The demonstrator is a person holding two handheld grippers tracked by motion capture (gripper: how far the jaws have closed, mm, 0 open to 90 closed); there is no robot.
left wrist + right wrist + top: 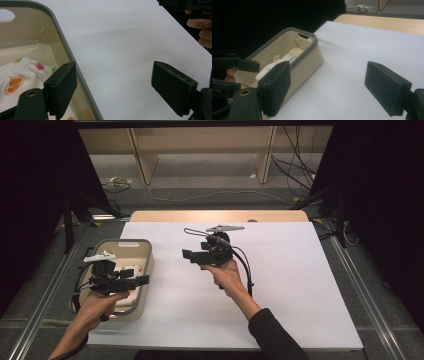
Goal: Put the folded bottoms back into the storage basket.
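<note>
Grey floor (210, 180) (cables trailing), wooden shelf legs (142, 160), dark curtains (35, 195) either side

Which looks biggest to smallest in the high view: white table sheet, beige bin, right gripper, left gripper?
1. white table sheet
2. beige bin
3. right gripper and left gripper: look alike in size, no ranking between them. Both have open, empty jaws. The bin holds a printed cloth.

Basket (146, 251) blocks left; white tabletop (285, 285) lies open.

I see a beige basket (146, 251) with a grey rim at the table's left edge. White fruit-print cloth (18, 75) lies crumpled inside it.
</note>
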